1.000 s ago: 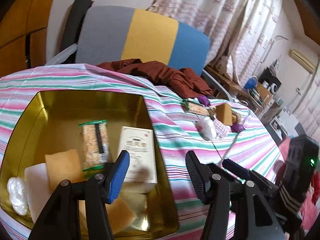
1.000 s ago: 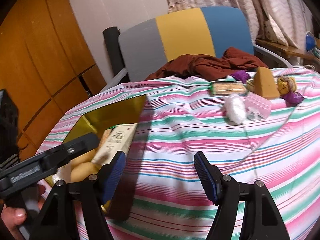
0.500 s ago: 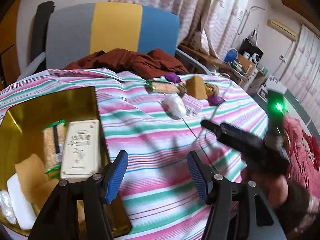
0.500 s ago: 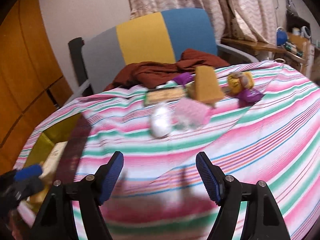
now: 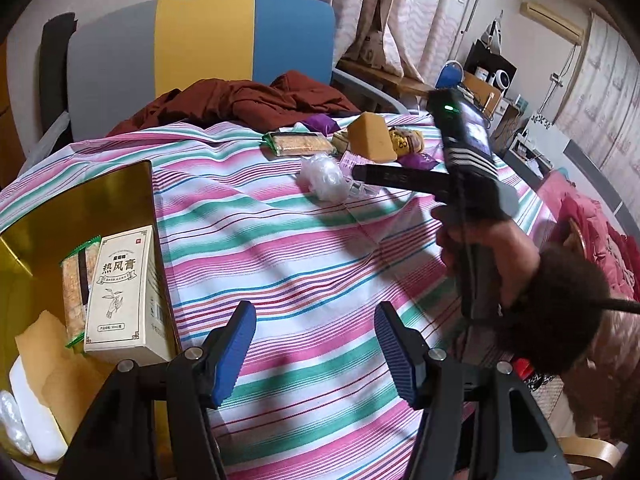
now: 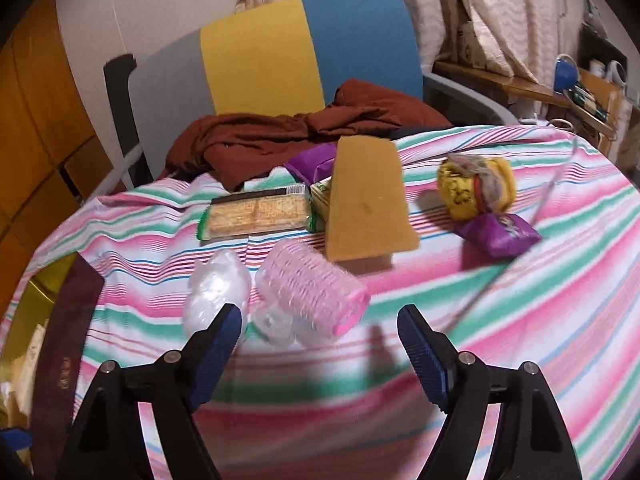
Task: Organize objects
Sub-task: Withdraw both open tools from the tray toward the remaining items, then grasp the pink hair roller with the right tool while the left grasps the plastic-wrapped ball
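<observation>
The left tool (image 5: 312,344) hangs over the striped cloth of the table (image 5: 304,248), its blue pads (image 5: 236,344) apart with nothing between them. Just to its left sits a gold tin (image 5: 80,196), open at the top. Inside lie a cream carton with printed characters (image 5: 120,292), a cracker pack in green-edged wrap (image 5: 74,288) touching the carton's left side, an orange sponge piece (image 5: 48,344), a white block (image 5: 32,412) and a bit of clear plastic (image 5: 12,420) at the near corner.

The right tool (image 6: 320,344) is over the far cluster of loose things, its jaws opening — only bare cloth lies between them. Just ahead of it rests a pink hair roller (image 6: 312,284), lying on its side with clear plastic pieces against its near end. A crumpled clear plastic ball (image 6: 216,288) lies beside the roller's left, near the tool's left pad. Further back stands a tan sponge wedge (image 6: 366,200), and a second cracker pack (image 6: 256,216) lies flat to its left. A yellow bundle (image 6: 476,184) sits well to the right, with a purple packet (image 6: 500,232) just in front of it — another purple wrapper (image 6: 308,160) shows behind the wedge.

In the left wrist view a hand (image 5: 488,248) grips the right tool's handle above the table. A rust-red cloth (image 6: 288,132) is heaped at the far table edge, against a grey, yellow and blue chair (image 6: 260,56).
</observation>
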The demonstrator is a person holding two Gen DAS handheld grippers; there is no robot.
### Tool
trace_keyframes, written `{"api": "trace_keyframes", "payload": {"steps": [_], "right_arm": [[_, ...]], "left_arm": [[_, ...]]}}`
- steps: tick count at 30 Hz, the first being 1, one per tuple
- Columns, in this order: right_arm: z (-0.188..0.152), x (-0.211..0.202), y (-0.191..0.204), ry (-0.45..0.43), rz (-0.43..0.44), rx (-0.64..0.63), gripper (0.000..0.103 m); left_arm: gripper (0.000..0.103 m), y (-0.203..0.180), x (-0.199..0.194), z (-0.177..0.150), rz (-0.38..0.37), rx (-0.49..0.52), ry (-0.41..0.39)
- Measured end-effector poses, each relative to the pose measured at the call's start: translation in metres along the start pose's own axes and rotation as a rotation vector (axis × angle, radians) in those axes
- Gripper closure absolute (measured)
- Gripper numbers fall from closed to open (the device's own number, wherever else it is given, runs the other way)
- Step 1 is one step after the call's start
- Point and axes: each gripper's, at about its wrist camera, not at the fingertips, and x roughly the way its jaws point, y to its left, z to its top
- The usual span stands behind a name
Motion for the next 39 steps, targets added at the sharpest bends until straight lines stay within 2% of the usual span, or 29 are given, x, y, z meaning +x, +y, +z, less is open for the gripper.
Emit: {"api": "trace_keyframes", "payload": {"steps": [5, 6, 13, 17, 25, 29, 36, 38, 39], "right_arm": [[0.005, 0.029, 0.005, 0.053, -0.01, -0.075, 0.023], [0.005, 0.032, 0.004, 0.059, 0.006, -0.069, 0.031], [0.001, 0.025, 0.003, 0.02, 0.02, -0.062, 0.031], [-0.008, 0.016, -0.005, 0.03, 0.014, -0.024, 0.031], [-0.04, -0.02, -0.032, -0.022, -0.064, 0.07, 0.031], [-0.052, -0.029, -0.044, -0.052, -0.063, 0.128, 0.031], [-0.054, -0.027, -0.046, -0.078, -0.065, 0.142, 0.031], [-0.055, -0.027, -0.047, -0.083, -0.058, 0.148, 0.031], [-0.055, -0.027, -0.047, -0.086, -0.056, 0.15, 0.031]], "left_arm": [[0.041, -0.001, 0.003, 0.001, 0.011, 0.005, 0.012], [0.041, -0.001, 0.004, 0.001, 0.013, 0.006, 0.014], [0.041, -0.002, 0.022, 0.018, 0.007, -0.012, 0.025], [0.041, -0.007, 0.037, 0.034, 0.011, 0.007, 0.022], [0.041, -0.019, 0.095, 0.077, 0.01, -0.002, 0.039], [0.041, -0.027, 0.13, 0.101, 0.036, 0.016, 0.051], [0.041, -0.023, 0.179, 0.124, 0.075, -0.025, 0.065], [0.053, -0.023, 0.185, 0.122, 0.068, -0.003, 0.043], [0.065, -0.025, 0.188, 0.118, 0.098, 0.03, 0.023]]}}
